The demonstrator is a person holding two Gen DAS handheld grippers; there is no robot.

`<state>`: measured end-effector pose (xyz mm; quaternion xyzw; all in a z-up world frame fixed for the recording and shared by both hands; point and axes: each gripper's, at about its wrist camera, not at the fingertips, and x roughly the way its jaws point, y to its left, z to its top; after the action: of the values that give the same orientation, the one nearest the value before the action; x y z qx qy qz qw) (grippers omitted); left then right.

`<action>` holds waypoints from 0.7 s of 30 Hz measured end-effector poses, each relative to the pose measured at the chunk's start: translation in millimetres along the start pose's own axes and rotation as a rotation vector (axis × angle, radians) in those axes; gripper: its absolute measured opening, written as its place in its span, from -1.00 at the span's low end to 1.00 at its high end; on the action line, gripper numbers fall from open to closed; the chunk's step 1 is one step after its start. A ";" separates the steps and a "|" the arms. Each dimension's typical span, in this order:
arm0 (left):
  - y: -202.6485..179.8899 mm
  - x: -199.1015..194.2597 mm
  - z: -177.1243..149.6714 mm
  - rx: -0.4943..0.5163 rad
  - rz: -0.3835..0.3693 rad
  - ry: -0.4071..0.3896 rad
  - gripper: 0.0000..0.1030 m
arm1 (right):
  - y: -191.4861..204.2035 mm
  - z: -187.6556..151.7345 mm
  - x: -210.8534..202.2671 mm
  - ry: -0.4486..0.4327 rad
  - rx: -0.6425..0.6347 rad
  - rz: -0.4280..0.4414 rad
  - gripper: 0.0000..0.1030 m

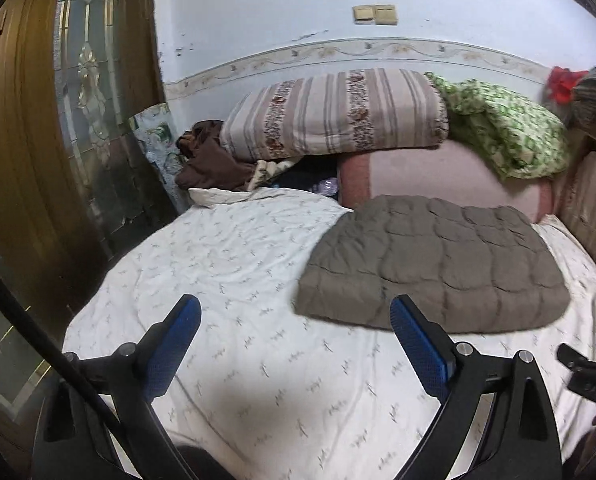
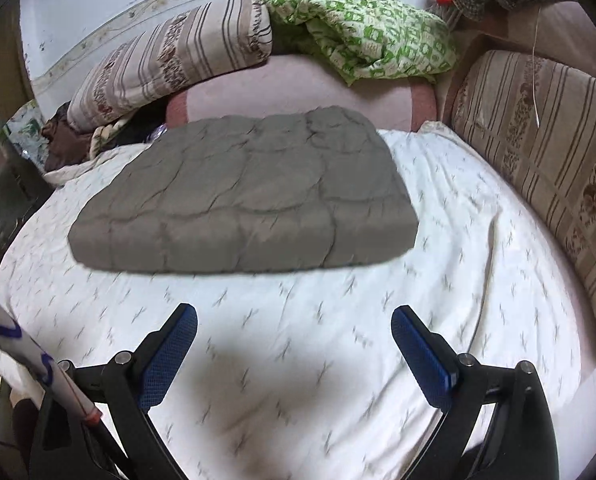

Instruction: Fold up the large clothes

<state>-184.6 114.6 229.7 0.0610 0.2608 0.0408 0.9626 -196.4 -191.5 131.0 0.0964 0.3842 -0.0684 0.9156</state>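
Lying flat — puffy grey quilted garment [image 2: 241, 204] — folded rectangular.

Folded garment [image 2: 241, 200] on bedsheet [image 2: 458, 240]; pillow [image 2: 169, 56] behind, seemingly on bolster [image 2: 298, 88].

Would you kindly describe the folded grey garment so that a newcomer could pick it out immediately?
Start at the bed with the white sprig-patterned sheet. Toward its far end, in front of the pink bolster, lies the grey quilted garment, folded into a flat rectangle. It is the only plain grey, puffy piece; the striped quilt and green-patterned cloth behind are printed.
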 end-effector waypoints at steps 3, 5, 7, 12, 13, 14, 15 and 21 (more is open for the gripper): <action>-1.8 -8.4 -7.1 -0.014 -0.036 0.020 0.84 | 6.6 -9.7 -8.7 0.005 -0.022 -0.013 0.94; -1.1 -9.7 -10.2 -0.027 -0.051 0.033 0.84 | 10.0 -14.6 -13.1 0.009 -0.032 -0.023 0.94; -1.7 -12.2 -13.8 -0.033 -0.050 0.042 0.84 | 11.1 -19.3 -16.0 0.018 -0.033 -0.026 0.94; -3.4 -16.6 -19.8 -0.029 -0.055 0.054 0.84 | 14.0 -26.9 -15.4 0.041 -0.033 -0.039 0.94; -3.1 -16.8 -20.0 -0.029 -0.059 0.055 0.84 | 14.1 -27.5 -14.6 0.045 -0.034 -0.040 0.94; -3.2 -17.0 -20.3 -0.028 -0.060 0.055 0.84 | 14.7 -28.3 -14.3 0.049 -0.034 -0.039 0.94; -3.6 -17.5 -21.1 -0.027 -0.057 0.053 0.84 | 15.5 -28.9 -14.0 0.052 -0.035 -0.037 0.94; -2.5 -15.6 -23.8 -0.037 -0.071 0.075 0.84 | 19.4 -32.1 -9.9 0.067 -0.049 -0.049 0.94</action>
<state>-209.9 112.7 216.8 0.0325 0.2977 0.0136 0.9540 -221.6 -164.8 118.5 0.0666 0.4183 -0.0778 0.9025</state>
